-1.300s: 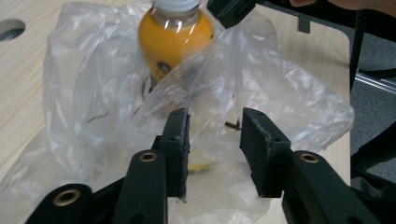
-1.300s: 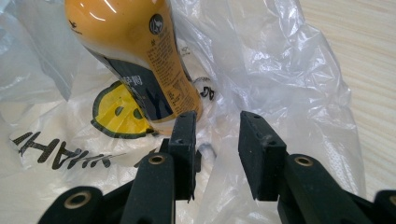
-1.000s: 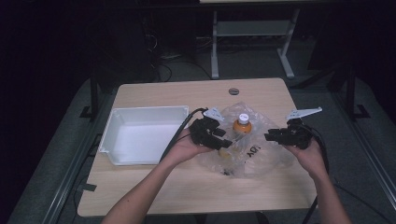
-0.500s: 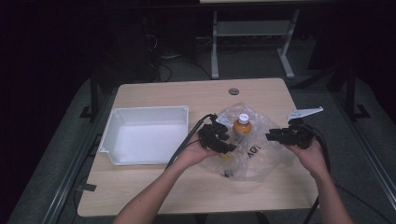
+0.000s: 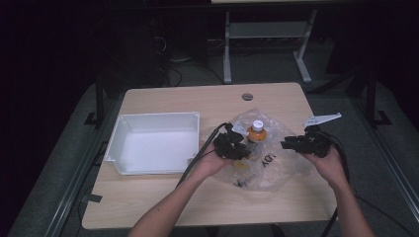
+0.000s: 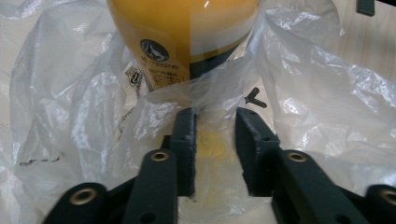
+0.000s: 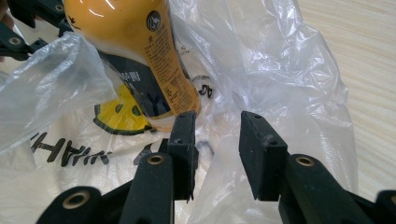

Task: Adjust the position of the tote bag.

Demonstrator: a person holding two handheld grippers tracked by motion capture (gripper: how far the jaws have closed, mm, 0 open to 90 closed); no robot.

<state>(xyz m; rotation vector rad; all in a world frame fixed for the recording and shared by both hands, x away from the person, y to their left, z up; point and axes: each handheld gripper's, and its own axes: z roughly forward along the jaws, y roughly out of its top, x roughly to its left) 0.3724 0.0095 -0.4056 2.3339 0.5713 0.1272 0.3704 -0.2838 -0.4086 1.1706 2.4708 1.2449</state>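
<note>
Left gripper (image 6: 215, 140), jaws just closing, pinches the crinkled clear plastic bag (image 5: 276, 163) mid-table; right gripper (image 7: 217, 140) stands part-open over film, spreading it around the orange juice bottle (image 5: 256, 132).

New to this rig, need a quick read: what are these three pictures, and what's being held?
No robot arm: a person holds a two-jaw gripper in each hand. The high view looks down on the table; the other two views ride on the grippers. On the table are a white tray and a clear plastic bag around an orange bottle. The left gripper has just been closing, with bag film between its jaws; whether it pinches, I cannot tell. The right gripper is open at the bag.
</note>
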